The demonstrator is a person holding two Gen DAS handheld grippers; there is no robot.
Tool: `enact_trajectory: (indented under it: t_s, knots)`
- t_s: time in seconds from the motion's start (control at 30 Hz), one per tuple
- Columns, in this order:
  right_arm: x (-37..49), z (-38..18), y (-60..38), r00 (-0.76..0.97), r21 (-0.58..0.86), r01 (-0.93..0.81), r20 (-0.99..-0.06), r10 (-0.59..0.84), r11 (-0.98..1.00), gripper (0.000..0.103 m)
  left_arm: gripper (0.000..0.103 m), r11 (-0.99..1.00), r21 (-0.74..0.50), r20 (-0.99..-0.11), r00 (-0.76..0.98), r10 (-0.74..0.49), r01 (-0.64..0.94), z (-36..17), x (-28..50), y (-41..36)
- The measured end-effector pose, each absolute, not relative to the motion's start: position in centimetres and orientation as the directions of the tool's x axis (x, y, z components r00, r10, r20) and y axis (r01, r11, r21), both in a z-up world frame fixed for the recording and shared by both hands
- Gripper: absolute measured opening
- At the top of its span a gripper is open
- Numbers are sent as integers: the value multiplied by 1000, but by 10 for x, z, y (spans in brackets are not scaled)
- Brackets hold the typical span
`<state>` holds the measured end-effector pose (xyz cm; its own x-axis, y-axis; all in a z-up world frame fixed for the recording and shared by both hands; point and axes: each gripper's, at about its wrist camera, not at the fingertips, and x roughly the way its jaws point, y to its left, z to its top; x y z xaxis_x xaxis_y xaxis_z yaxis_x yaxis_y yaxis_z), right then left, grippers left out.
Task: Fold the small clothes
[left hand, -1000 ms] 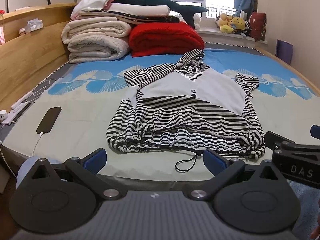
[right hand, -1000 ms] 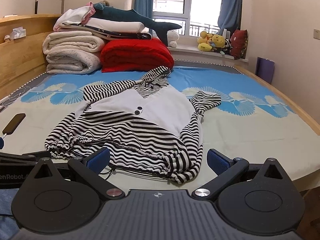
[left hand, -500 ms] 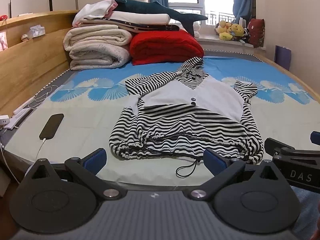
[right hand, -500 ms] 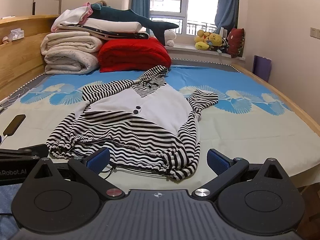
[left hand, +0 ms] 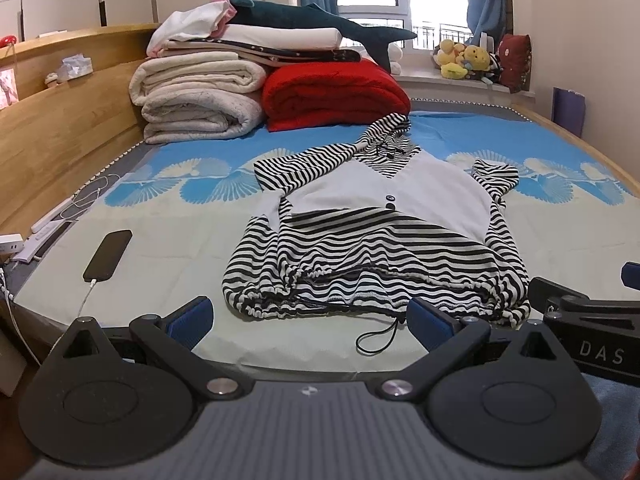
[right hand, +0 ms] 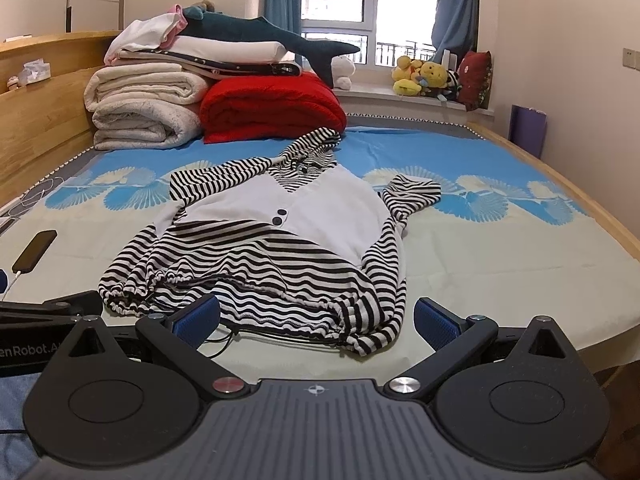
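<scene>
A small black-and-white striped hooded top with a white chest panel [left hand: 376,236] lies spread on the bed, hood away from me, hem and a loose black drawstring [left hand: 378,338] nearest me. It also shows in the right wrist view [right hand: 260,256]. My left gripper [left hand: 308,322] is open and empty, hovering just before the hem's left part. My right gripper [right hand: 316,320] is open and empty before the hem's right corner. Each gripper's body shows at the edge of the other's view.
A black phone on a charging cable [left hand: 107,255] lies on the bed at the left. Folded white quilts [left hand: 200,100], a red blanket [left hand: 332,96] and a plush shark [left hand: 320,26] are stacked at the far end. A wooden headboard [left hand: 52,128] runs along the left.
Both grippers have risen slightly and eased toward the garment; the top and phone have not moved. Both stay open.
</scene>
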<state>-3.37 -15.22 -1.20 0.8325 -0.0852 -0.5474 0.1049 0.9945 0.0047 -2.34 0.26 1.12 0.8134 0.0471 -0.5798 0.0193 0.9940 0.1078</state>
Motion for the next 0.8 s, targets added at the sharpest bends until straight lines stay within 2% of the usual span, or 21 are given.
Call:
enact_trajectory:
  t_s: [0.8]
  knots:
    - [-1,-19,-162,817,54,95,-575,-47,994,102,103,989,142,-622,780,66,30,-2,17,-9]
